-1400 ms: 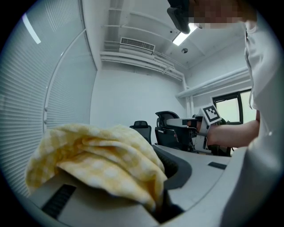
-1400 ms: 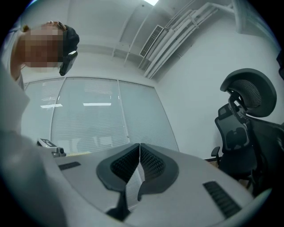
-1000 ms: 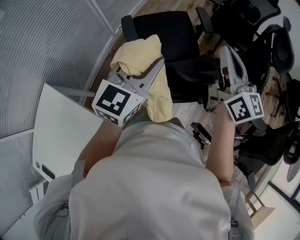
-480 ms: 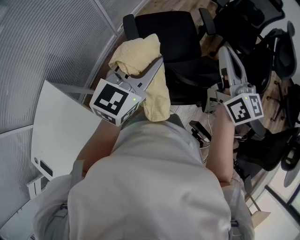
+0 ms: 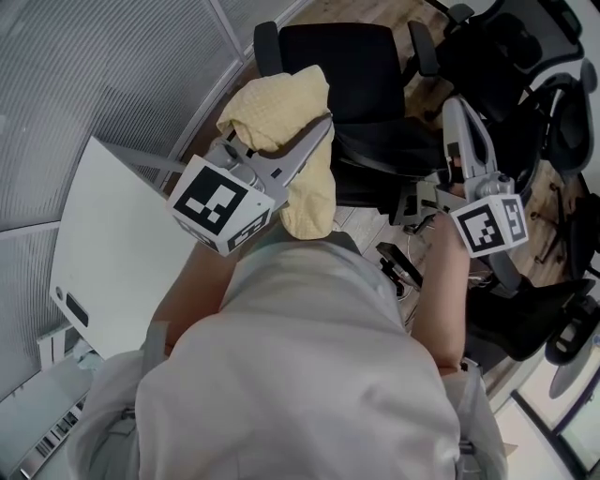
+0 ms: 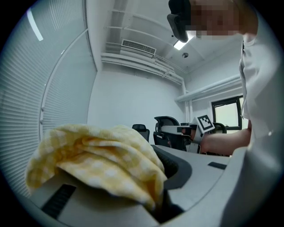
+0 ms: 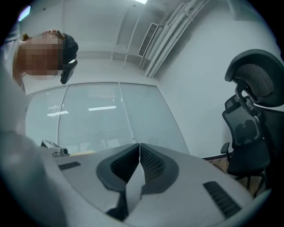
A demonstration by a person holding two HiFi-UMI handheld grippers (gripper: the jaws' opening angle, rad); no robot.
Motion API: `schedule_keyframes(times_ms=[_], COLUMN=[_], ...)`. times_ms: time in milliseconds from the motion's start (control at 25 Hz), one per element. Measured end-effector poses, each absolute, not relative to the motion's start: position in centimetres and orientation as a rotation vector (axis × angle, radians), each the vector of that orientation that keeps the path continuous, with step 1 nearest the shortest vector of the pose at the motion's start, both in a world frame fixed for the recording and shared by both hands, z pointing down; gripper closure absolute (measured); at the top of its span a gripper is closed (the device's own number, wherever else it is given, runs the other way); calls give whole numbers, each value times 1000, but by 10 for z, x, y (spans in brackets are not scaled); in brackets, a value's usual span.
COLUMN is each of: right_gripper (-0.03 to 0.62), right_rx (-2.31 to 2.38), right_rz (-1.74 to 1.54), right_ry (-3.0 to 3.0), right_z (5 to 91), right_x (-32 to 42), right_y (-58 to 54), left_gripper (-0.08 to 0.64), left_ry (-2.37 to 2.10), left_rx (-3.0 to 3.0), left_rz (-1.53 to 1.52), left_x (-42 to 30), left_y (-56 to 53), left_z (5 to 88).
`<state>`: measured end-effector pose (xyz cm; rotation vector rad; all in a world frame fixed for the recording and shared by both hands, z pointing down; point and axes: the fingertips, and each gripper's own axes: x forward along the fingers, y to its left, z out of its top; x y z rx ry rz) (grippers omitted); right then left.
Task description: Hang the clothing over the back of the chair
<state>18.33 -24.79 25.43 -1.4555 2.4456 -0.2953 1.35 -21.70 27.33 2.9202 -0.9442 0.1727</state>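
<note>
The left gripper (image 5: 311, 139) is clamped on the cloth (image 5: 281, 103), and its own view confirms it: yellow checked fabric (image 6: 97, 155) bunches up over the jaws and is pinched down in the throat between them. The jaws stand narrow, closed on that wad. From the head view the cloth rides high in the air, heaped on top of the gripper with a tail hanging off its far side. The tail drops in front of the person's (image 5: 309, 375) chest. The cloth is not yet on the chair (image 5: 342, 66). That black chair sits just beyond the cloth, seat and both armrests showing, and the fabric overlaps its left edge in the picture. Whether the cloth touches the chair cannot be told from here.

Over to the right gripper (image 5: 454, 108): it points up and away at the chair's right side, well apart from the cloth. Its own view shows the jaws (image 7: 139, 150) pressed fully together with nothing between them, aimed at the blinds (image 7: 102, 119).

Each gripper's marker cube faces the head camera, the left one (image 5: 220, 202) big and close, the right one (image 5: 489, 225) smaller. A white table (image 5: 112, 253) lies at the person's left, against the blinds. More dark chairs (image 5: 553, 94) crowd the right side over the wood floor (image 5: 323, 11).
</note>
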Motion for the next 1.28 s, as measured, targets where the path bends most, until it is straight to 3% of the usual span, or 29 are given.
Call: schedule_keyframes(times_ms=[1280], right_gripper=[569], right_rx=[-1397], right_rz=[-225], right_ry=[2460], right_z=[236], right_x=[214], right_y=[-221], left_gripper=[469], left_ry=[-329], left_rx=[3265], left_rz=[-72], left_x=[88], left_y=[-176], left_z=[154])
